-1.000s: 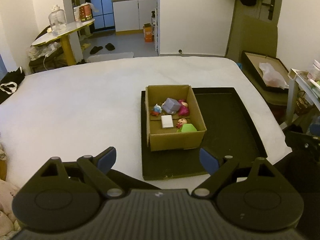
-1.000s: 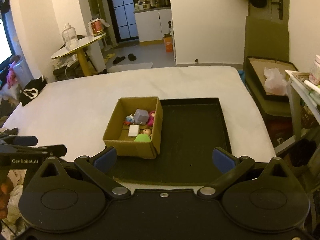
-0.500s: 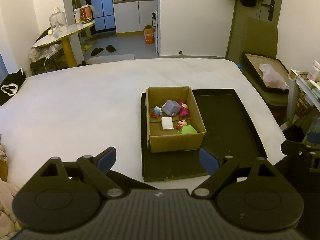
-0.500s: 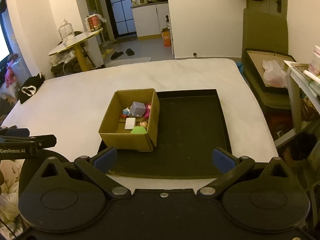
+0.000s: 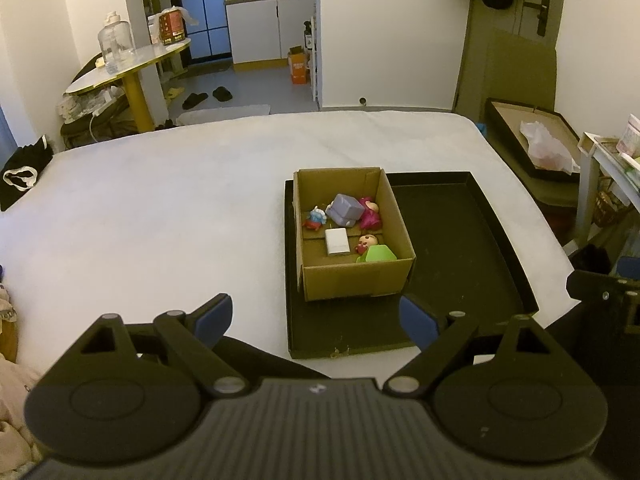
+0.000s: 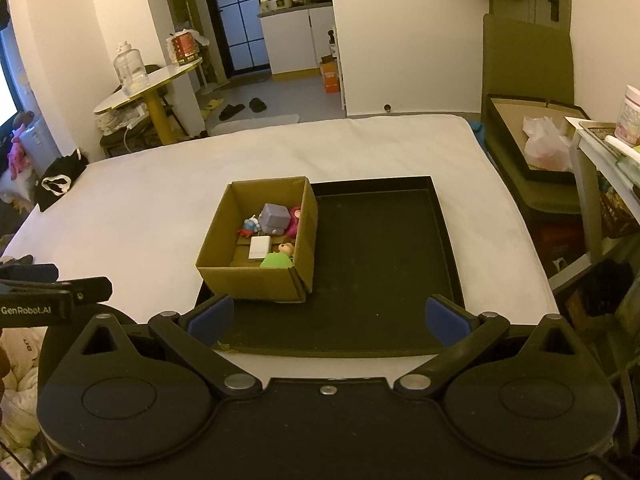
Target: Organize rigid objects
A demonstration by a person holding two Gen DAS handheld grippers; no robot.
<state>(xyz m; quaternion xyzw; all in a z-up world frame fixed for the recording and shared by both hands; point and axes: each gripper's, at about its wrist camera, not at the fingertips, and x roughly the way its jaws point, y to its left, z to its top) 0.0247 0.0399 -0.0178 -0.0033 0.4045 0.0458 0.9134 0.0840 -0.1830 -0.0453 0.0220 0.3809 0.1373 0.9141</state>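
Both tools empty, fingers spread wide, hovering near the front edge of the bed [image 5: 140,208]. Left tool [image 5: 316,316] sits in front of the cardboard box [image 5: 356,280]; right tool [image 6: 328,316] is over the near rim of the black tray [image 6: 380,264]. Box stands upright in the tray's left part, tray lies flat on the white bed. Inside the box: grey block [image 5: 345,209], white flat piece [image 5: 337,241], green piece [image 5: 378,254] with a small doll head [image 5: 366,241] beside it, pink figure [image 5: 370,214] touching the grey block, small blue-red figure [image 5: 316,218] at the left wall. Rest of the tray is bare black surface. Left tool body also shows at the left edge of the right wrist view.
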